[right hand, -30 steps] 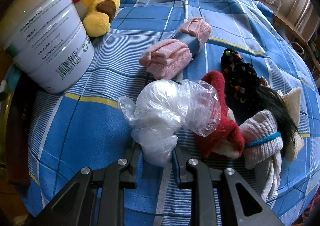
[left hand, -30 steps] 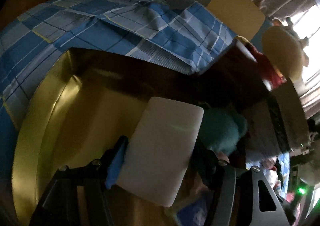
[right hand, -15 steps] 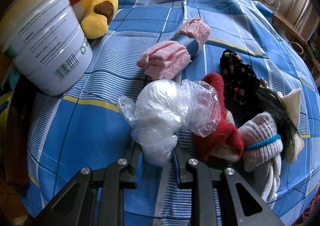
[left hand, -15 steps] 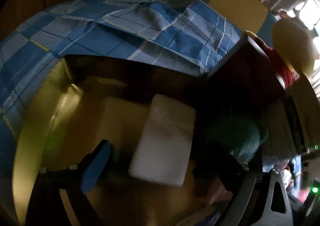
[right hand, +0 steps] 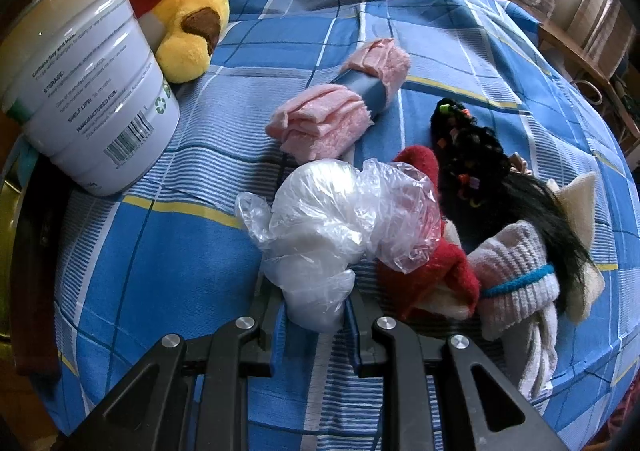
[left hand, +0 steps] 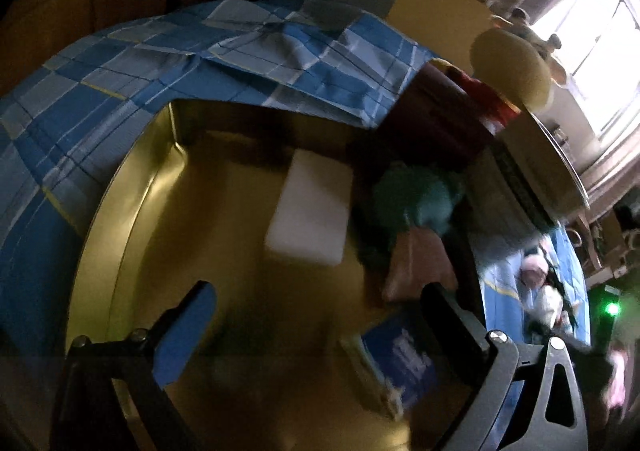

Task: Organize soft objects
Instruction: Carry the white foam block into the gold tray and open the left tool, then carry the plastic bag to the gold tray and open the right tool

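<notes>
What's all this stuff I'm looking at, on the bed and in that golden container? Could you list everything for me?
White block: one, white, lying in the gold tin.
Gold tin: one, gold, beside the bed's edge.
Teal soft toy: one, teal, in the tin, right of the block; blurred.
Plastic bag: one, clear, on the bed.
Pink cloth roll: one, pink with blue band, behind the bag.
Red sock: one, red, right of the bag.
Black hair piece: one, black, far right.
White knit sock: one, white with blue band, right.
White tub: one, left.
Yellow plush bear: one, behind the tub.
Checked bedspread: one, blue.
Left gripper: jaws opening, nothing between.
Right gripper: shut on the bag.
</notes>
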